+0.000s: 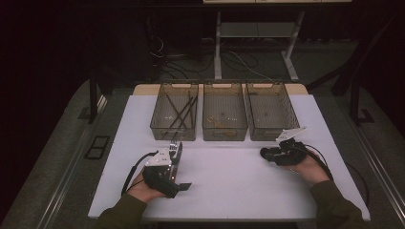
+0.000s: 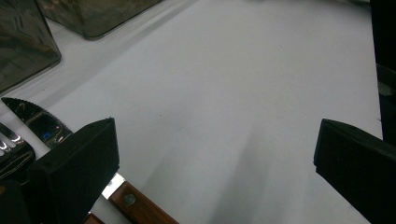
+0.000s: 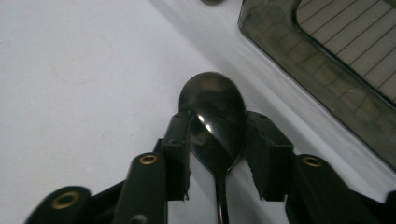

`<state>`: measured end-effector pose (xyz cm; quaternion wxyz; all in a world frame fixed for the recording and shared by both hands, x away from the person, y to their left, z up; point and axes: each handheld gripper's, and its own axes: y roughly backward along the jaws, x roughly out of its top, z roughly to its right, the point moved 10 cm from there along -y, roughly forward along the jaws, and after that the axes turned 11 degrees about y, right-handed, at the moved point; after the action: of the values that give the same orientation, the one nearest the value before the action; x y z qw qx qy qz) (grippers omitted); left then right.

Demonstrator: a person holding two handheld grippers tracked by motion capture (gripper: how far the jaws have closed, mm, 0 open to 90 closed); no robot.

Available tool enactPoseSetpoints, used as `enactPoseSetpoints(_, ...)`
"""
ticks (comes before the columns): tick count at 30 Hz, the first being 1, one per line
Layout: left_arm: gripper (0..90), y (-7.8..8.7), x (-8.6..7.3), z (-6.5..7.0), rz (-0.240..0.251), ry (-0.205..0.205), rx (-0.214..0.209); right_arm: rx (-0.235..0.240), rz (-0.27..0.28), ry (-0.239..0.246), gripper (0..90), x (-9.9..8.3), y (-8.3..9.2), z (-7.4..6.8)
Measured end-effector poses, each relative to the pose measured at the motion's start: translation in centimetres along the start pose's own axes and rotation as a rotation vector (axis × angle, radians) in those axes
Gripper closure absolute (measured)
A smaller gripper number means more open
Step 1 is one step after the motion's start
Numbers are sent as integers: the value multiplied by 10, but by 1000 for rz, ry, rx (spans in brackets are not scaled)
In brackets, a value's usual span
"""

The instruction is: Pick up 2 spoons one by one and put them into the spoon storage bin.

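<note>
White table – right claw clenched on spoon; left claw released, beside knife

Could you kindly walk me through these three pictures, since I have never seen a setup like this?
A person sits at a white table and holds a two-jaw tool in each hand. The high view looks down from above; the other two come from cameras riding on the tools. The left hand-held gripper stands open over bare table, beside a serrated knife with a wooden handle. The right hand-held gripper has its jaws closed on the bowl of a spoon. At the far side stand three mesh bins; the left one holds dark utensils.
</note>
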<state>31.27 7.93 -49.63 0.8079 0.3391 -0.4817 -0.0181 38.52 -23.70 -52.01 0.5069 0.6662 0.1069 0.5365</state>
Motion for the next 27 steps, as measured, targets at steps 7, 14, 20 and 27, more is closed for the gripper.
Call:
enactPoseSetpoints(7,0,0,0,0,1,-1,1,8,14,15,826,3,3,0)
enactPoseSetpoints(14,0,0,0,0,2,-1,1,34,33,6,876,3,10,-1)
enactPoseSetpoints(20,0,0,1,0,3,-1,1,54,46,12,889,4,15,-5)
enactPoseSetpoints(27,0,1,1,0,2,-2,1,-12,10,109,892,6,18,-11)
